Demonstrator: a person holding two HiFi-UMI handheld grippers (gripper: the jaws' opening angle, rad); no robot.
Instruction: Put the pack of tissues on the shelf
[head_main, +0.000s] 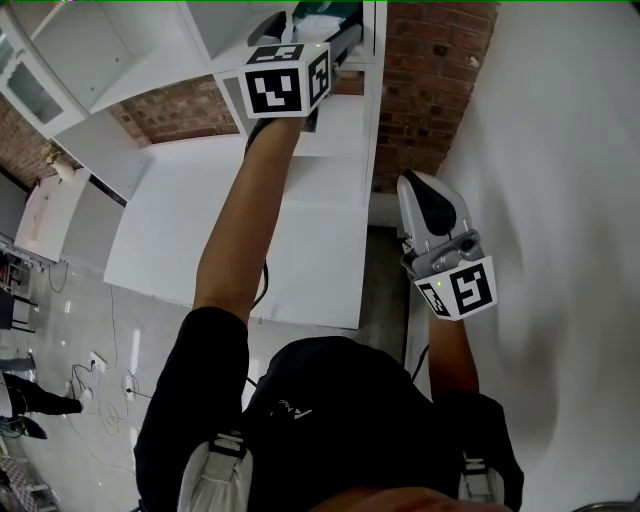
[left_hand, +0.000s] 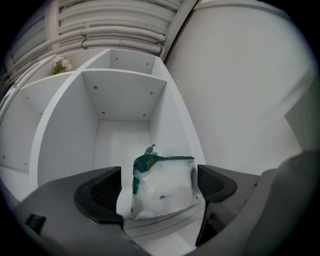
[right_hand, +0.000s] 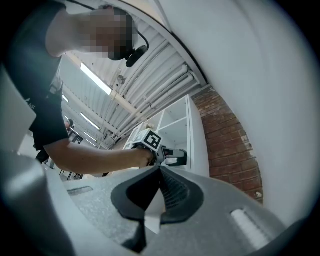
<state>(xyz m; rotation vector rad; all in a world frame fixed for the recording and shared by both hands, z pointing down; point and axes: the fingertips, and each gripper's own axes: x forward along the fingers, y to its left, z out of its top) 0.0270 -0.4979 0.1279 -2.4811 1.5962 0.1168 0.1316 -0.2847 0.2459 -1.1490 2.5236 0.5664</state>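
Observation:
The pack of tissues (left_hand: 162, 186), a white plastic pack with a green top, stands upright on the floor of a white shelf compartment (left_hand: 122, 95) near its front edge. My left gripper (left_hand: 159, 186) is open around it, with a gap between each pad and the pack. In the head view the left gripper (head_main: 330, 35) reaches up into the shelf unit (head_main: 372, 90), and only a sliver of the pack (head_main: 318, 22) shows. My right gripper (head_main: 420, 190) hangs lower by the white wall, shut and empty. In the right gripper view its pads (right_hand: 172, 192) meet.
A brick wall (head_main: 435, 80) runs to the right of the shelf unit, beside a white wall (head_main: 560, 200). A white cabinet top (head_main: 250, 230) lies below the shelves. Small flowers (left_hand: 60, 64) sit on top of the unit, under ceiling pipes (left_hand: 120, 35).

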